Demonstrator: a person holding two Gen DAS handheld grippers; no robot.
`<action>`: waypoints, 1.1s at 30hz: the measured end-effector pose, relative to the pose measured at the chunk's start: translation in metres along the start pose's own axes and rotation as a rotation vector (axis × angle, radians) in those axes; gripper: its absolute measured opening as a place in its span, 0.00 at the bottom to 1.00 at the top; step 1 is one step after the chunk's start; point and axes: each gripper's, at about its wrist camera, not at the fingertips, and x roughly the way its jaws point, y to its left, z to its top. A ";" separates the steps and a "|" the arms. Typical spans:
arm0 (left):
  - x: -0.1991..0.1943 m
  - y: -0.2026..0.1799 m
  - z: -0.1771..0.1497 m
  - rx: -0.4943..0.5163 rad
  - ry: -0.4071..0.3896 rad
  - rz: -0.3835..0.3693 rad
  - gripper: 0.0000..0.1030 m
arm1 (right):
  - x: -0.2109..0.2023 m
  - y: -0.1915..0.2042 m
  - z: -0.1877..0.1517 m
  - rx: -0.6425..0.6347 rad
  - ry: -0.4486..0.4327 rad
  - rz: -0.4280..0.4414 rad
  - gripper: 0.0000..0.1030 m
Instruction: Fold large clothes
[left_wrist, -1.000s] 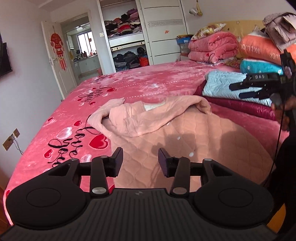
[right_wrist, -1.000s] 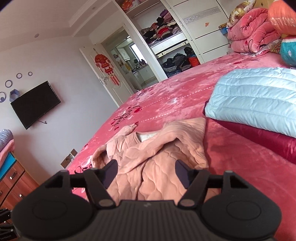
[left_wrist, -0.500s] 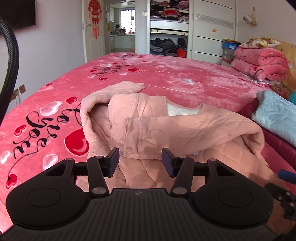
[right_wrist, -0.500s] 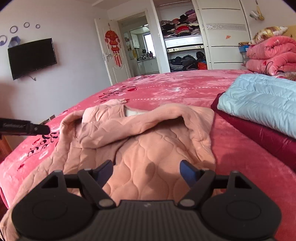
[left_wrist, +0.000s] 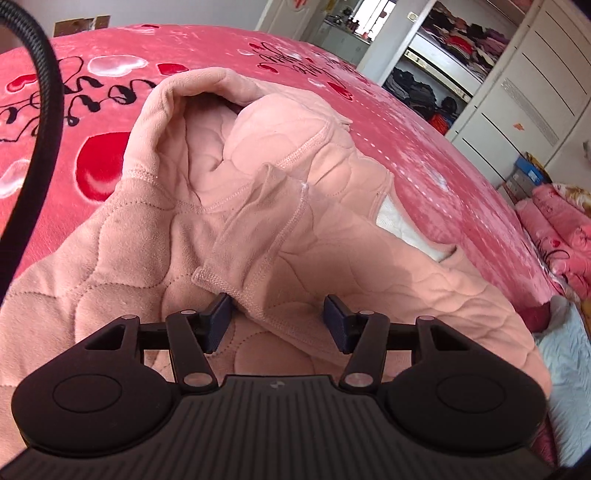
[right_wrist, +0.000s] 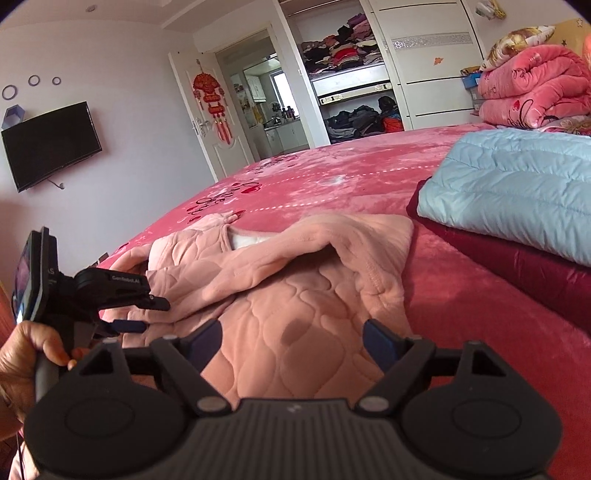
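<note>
A large pink quilted garment (left_wrist: 280, 206) lies spread and partly bunched on the red bed. Its sleeve cuff (left_wrist: 236, 288) lies across the body. My left gripper (left_wrist: 277, 321) is open, low over the garment, with the cuff's edge between its fingers, which stand apart from it. In the right wrist view the garment (right_wrist: 295, 295) fills the middle. My right gripper (right_wrist: 291, 341) is open wide just above the garment's body, holding nothing. The left gripper (right_wrist: 125, 314) shows there at the garment's left edge, held by a hand.
The red heart-print bedspread (left_wrist: 110, 92) covers the bed. A folded light blue jacket (right_wrist: 517, 184) on a dark red one (right_wrist: 517, 266) lies to the right. Pink quilts (right_wrist: 532, 88) are stacked at the back. A wardrobe, a door and a wall TV (right_wrist: 51, 144) lie beyond.
My left gripper has dropped and moved forward to the sleeve cuff, opening wider. My right gripper has lowered slightly over the garment's body and stays open.
</note>
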 end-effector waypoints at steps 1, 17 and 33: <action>0.003 -0.003 0.001 0.001 -0.007 0.008 0.63 | 0.000 -0.003 0.001 0.016 0.000 0.005 0.82; -0.050 -0.110 0.035 0.185 -0.191 -0.087 0.12 | 0.002 -0.038 0.003 0.220 0.085 -0.020 0.82; -0.194 -0.359 0.003 0.621 -0.241 -0.593 0.12 | 0.009 -0.034 -0.004 0.208 0.170 -0.001 0.83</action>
